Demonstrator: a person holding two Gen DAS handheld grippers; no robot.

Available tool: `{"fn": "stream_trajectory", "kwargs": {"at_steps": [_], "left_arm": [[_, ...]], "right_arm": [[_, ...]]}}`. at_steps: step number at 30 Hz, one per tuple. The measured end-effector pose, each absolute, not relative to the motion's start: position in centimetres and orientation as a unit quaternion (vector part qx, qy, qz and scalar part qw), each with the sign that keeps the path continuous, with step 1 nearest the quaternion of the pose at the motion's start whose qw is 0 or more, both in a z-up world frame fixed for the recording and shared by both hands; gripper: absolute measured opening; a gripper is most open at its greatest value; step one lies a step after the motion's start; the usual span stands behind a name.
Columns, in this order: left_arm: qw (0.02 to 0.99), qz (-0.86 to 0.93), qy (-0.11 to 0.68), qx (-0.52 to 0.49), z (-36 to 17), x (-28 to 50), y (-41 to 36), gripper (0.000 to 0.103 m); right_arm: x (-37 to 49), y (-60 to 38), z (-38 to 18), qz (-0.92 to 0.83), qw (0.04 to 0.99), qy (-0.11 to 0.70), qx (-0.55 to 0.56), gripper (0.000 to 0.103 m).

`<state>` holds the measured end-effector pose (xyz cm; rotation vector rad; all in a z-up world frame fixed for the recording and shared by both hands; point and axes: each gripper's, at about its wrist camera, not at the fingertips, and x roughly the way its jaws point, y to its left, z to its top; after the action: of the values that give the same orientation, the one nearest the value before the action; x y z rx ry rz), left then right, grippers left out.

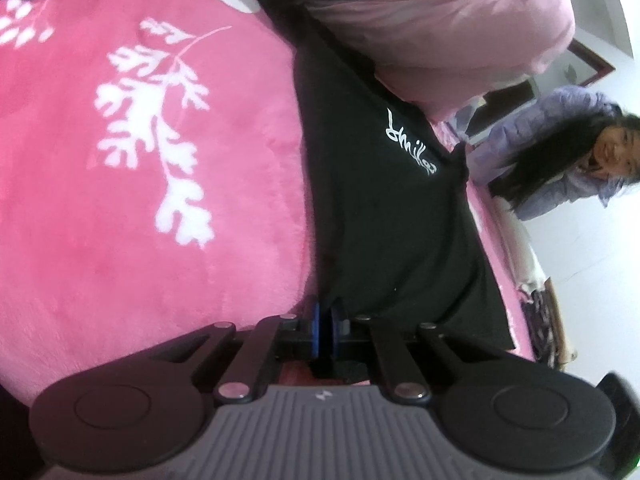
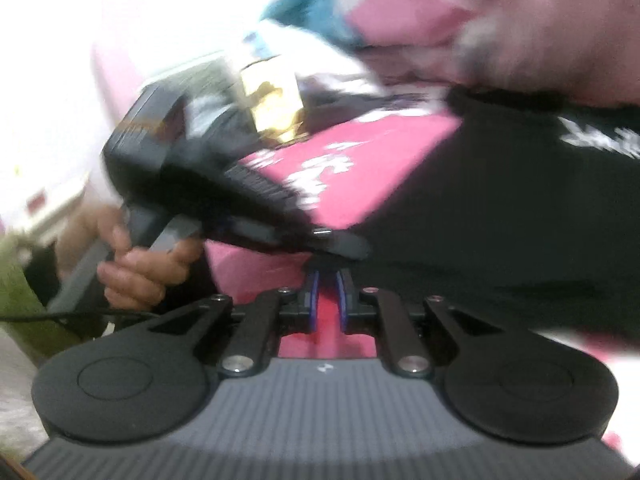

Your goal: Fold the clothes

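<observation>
A black shirt [image 1: 384,216] with white script lettering lies in a long strip on the pink blanket [image 1: 140,160]. My left gripper [image 1: 325,320] is at its near corner, blue pads shut on the black cloth. The right wrist view is blurred. There the black shirt [image 2: 500,220] fills the right side, and my right gripper [image 2: 326,280] has its tips together at the same corner, shut on the cloth. The left gripper [image 2: 344,246] comes in from the left, held by a hand [image 2: 140,264], its tips just ahead of the right gripper's.
A heap of pink quilt [image 1: 440,20] lies beyond the shirt. A person in a lilac jacket [image 1: 552,152] stands past the bed's right edge. A gold-coloured object [image 2: 276,100] sits at the blanket's far side. The blanket's white leaf print [image 1: 160,132] lies left of the shirt.
</observation>
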<state>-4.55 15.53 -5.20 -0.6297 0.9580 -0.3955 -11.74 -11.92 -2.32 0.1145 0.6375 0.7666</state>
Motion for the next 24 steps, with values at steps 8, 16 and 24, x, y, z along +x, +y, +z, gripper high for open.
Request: {"fn": "stream_trajectory", "kwargs": {"at_steps": [8,16,24], "left_arm": [[0.828,-0.182,0.451,-0.279,-4.8,-4.5,15.1,0.008],[0.844,-0.157,0.455,-0.236,-3.7,-5.2,13.8,0.009],[0.856,-0.132,0.452,-0.213,-3.2,-5.9,12.9,0.009]], "right_arm": [[-13.2,-33.8,0.1,0.077,0.914,0.299,0.262,0.022],[-10.1,-47.0,-3.8,-0.064,0.875,0.313,0.363,0.037],[-9.4,-45.4,-4.5,-0.007,0.875,0.330,0.355,0.036]]}}
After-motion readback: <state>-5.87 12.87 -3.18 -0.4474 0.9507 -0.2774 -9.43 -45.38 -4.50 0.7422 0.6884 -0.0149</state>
